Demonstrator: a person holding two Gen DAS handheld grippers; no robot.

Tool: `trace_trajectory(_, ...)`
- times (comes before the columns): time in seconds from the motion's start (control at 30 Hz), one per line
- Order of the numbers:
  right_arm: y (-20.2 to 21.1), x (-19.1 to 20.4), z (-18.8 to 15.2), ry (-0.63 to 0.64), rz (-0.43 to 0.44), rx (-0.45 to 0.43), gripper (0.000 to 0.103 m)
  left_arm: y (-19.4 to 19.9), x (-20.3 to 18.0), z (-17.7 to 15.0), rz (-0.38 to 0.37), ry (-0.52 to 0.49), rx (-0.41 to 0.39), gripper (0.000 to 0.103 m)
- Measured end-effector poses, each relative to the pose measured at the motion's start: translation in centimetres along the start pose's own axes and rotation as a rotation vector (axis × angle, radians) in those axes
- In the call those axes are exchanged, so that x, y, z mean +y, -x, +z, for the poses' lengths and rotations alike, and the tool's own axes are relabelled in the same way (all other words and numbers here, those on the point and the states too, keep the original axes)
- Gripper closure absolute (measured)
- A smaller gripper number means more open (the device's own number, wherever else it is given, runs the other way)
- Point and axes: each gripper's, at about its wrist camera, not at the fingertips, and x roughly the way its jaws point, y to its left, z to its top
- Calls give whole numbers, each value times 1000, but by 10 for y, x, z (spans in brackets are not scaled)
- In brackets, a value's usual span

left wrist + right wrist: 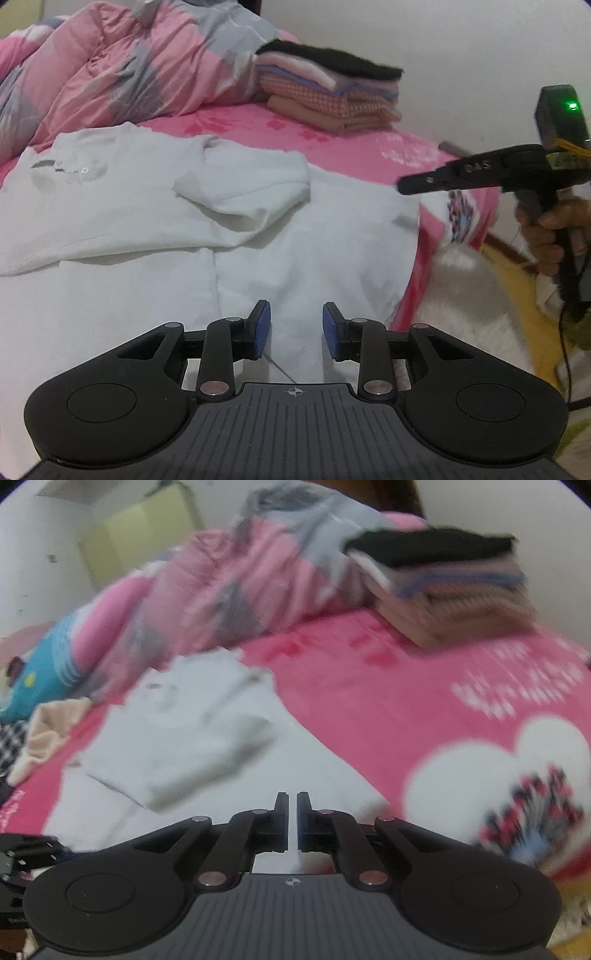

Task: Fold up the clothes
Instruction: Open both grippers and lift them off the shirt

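White cotton shirt lies under both empty tools: left gripper partly open, right gripper parted by a slit. Right view blurred.

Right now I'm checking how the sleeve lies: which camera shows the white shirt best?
The left wrist view: the white shirt is sharp there, collar, button and folded-over sleeve all clear. The right wrist view shows the shirt too, but blurred, so creases and edges are hard to read.
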Motion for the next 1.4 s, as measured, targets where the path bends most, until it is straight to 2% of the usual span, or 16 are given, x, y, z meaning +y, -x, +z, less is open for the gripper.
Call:
trace_trajectory(0.03,-6,7,7,15,24,0,78,2,4,1,-1,22,-6,72)
trace_trajectory(0.1,-24,24,23,40,99,13,62,7,10,2,2,63,-18,72)
trace_trajectory(0.27,-90,76,66,133,247,117,57,11,23,-2,25,109,-26,72)
trace_trajectory(0.37,-131,102,80,194,290,205,53,10,29,-6,25,131,-19,72)
trace_trajectory(0.43,-152,118,80,266,265,266,51,10,34,-7,22,143,-21,72)
trace_trajectory(0.47,-159,122,77,307,235,286,53,10,36,-7,21,148,-24,72)
trace_trajectory(0.5,-163,125,72,345,210,300,68,10,38,-7,19,152,-28,72)
trace_trajectory(0.53,-161,125,68,371,196,305,86,10,40,-6,18,157,-31,72)
trace_trajectory(0.63,-132,115,61,375,209,263,99,10,46,-6,12,177,-38,72)
trace_trajectory(0.83,-22,89,23,360,206,94,98,10,51,-7,2,197,-39,72)
trace_trajectory(0.93,14,69,-8,318,137,83,95,10,51,-8,-2,197,-29,72)
trace_trajectory(0.97,21,62,-18,293,104,92,88,10,51,-7,-3,195,-25,72)
trace_trajectory(1.0,26,56,-27,266,68,104,77,10,51,-7,-3,194,-20,72)
trace_trajectory(1.03,31,49,-34,240,31,114,73,10,51,-7,-1,193,-17,72)
trace_trajectory(1.17,45,34,-38,181,-34,87,73,14,48,-6,14,189,-11,72)
trace_trajectory(1.4,26,48,1,159,62,-58,73,32,38,-7,60,170,-34,72)
